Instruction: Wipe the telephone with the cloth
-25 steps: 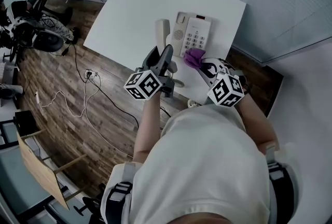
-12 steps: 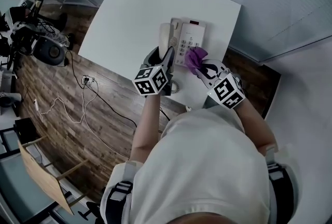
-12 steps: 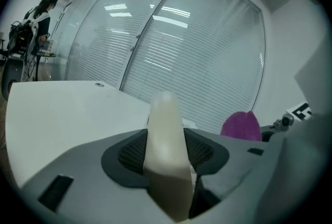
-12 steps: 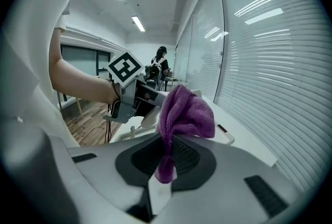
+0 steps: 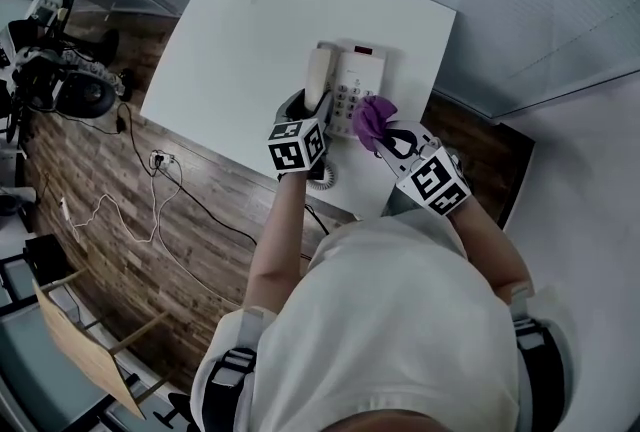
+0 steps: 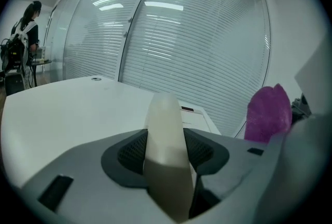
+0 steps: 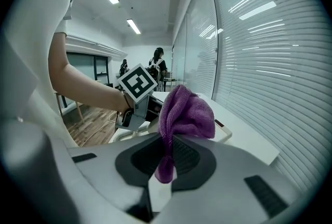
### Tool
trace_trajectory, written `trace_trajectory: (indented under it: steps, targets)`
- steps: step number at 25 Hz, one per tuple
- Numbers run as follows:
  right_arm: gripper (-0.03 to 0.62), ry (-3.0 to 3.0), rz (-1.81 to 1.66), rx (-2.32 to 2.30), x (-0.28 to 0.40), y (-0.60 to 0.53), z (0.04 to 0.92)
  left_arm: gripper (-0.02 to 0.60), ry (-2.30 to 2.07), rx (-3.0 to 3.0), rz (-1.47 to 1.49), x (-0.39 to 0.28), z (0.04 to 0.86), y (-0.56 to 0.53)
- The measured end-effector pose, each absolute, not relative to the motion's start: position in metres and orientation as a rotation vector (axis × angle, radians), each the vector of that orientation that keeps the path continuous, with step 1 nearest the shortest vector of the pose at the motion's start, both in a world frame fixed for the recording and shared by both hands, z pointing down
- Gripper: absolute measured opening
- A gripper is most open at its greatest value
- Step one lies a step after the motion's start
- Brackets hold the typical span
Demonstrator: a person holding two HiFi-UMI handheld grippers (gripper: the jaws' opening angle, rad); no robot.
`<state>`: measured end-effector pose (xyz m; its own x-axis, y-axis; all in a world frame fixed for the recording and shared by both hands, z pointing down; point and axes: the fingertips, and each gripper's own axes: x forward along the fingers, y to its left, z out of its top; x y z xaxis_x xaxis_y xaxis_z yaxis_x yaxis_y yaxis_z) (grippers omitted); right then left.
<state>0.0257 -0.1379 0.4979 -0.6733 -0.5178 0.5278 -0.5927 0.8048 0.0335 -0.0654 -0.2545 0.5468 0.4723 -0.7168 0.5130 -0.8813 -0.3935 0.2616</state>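
With the left gripper's (image 5: 310, 108) jaws clamped on the handset (image 6: 165, 129) and the right gripper's (image 7: 166, 158) jaws pinching the cloth (image 7: 182, 113) over the telephone (image 5: 357, 80), wiping seems underway, hardly finished.

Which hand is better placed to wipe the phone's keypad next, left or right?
Right. The right gripper clamps the purple cloth, which sits right beside the keypad of the telephone. The left gripper is closed on the handset, so it has no cloth and isn't free.
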Motion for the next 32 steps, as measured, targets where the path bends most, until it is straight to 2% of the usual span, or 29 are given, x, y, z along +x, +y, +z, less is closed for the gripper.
trace_trajectory:
  steps: [20,32]
  targets:
    - [0.044,-2.475,0.217,0.832,0.029,-0.144,0.495,0.225,-1.407,2.24,0.533,-0.06,0.552,-0.277]
    - [0.044,-2.497,0.224,0.886,0.023,-0.138,0.486,0.212,-1.404,2.166,0.328,-0.078,0.535,-0.232]
